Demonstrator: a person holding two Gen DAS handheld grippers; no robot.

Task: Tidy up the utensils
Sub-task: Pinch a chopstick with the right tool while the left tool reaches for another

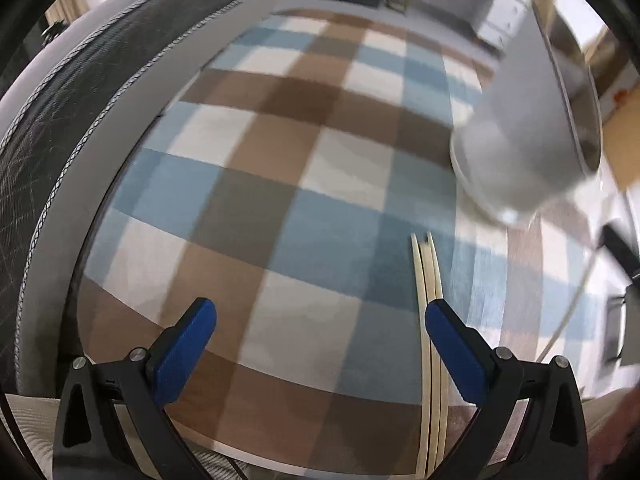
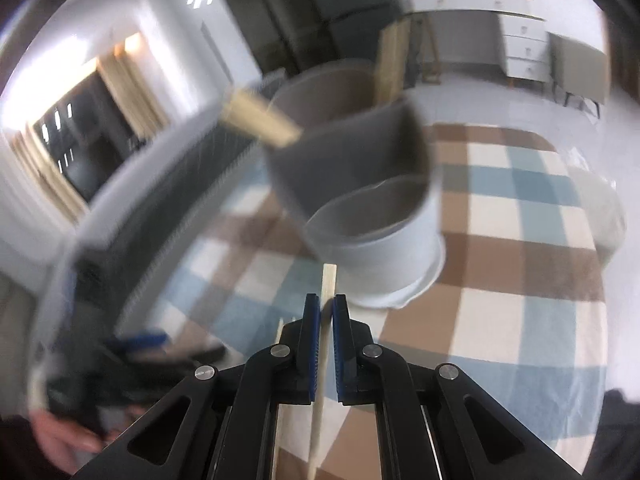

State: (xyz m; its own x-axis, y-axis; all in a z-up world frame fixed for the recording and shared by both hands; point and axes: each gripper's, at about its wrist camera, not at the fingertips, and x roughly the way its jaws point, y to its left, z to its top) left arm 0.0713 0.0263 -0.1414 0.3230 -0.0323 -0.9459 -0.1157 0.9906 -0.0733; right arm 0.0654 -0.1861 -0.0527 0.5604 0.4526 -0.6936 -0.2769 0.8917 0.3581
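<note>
My right gripper (image 2: 327, 312) is shut on a pale chopstick (image 2: 328, 282) that points up toward a white divided utensil holder (image 2: 384, 240) just ahead. Two wooden utensil handles (image 2: 264, 120) stick out of the holder's back compartment. My left gripper (image 1: 320, 320) is open and empty above the checked tablecloth (image 1: 280, 184). Pale chopsticks (image 1: 428, 280) lie on the cloth beside its right finger. The holder (image 1: 520, 136) shows blurred at the upper right of the left wrist view.
A grey padded chair or sofa edge (image 1: 80, 120) borders the table on the left. White drawers (image 2: 520, 40) and a wooden easel stand across the room. The other gripper and hand (image 2: 120, 360) appear at lower left of the right wrist view.
</note>
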